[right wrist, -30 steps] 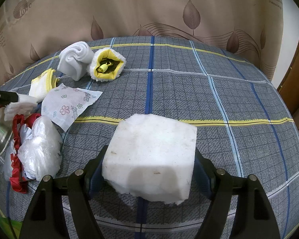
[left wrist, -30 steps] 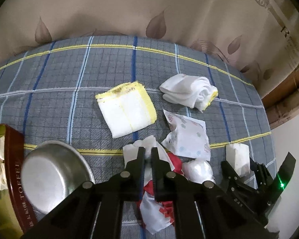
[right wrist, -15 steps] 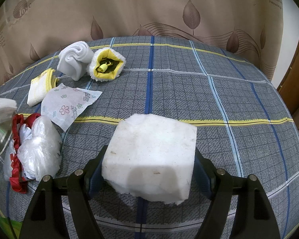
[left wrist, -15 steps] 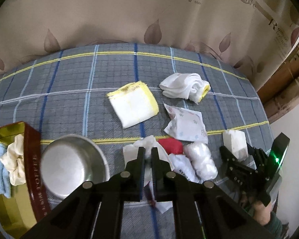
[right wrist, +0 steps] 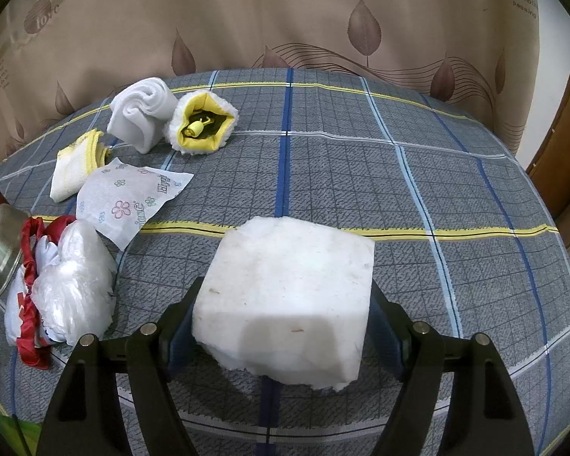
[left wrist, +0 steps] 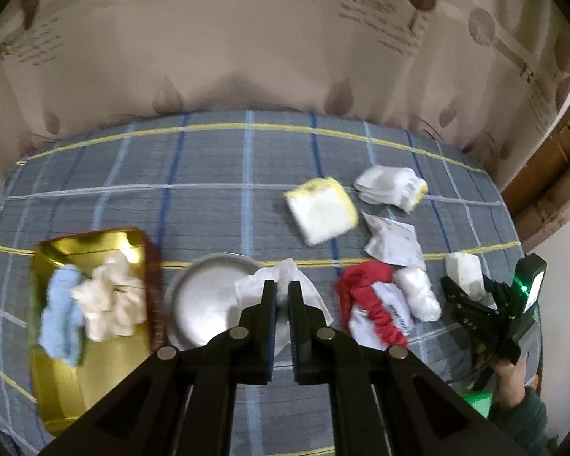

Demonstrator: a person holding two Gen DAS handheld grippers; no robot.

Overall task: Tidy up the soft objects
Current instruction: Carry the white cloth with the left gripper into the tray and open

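My left gripper (left wrist: 281, 288) is shut on a white cloth (left wrist: 285, 271) and holds it in the air above the metal bowl (left wrist: 205, 296). A gold tin (left wrist: 57, 380) at the left holds a blue rag (left wrist: 59, 315) and a cream cloth (left wrist: 112, 300). My right gripper (right wrist: 281, 326) stands open around a white foam block (right wrist: 288, 296) on the table; the block also shows in the left wrist view (left wrist: 463, 271). Whether the pads touch it is unclear.
On the checked tablecloth (right wrist: 399, 174) lie a red and white bag (left wrist: 368, 304), a clear plastic wad (right wrist: 74, 285), a flowered tissue (right wrist: 129, 197), a yellow-edged cloth (left wrist: 321, 209), a rolled white sock (right wrist: 140, 112) and a yellow-lined mitt (right wrist: 201, 125). A curtain hangs behind.
My left gripper has lifted the white cloth off the pile and carried it left, over the bowl, toward the gold tin. The right gripper and foam block have not moved.
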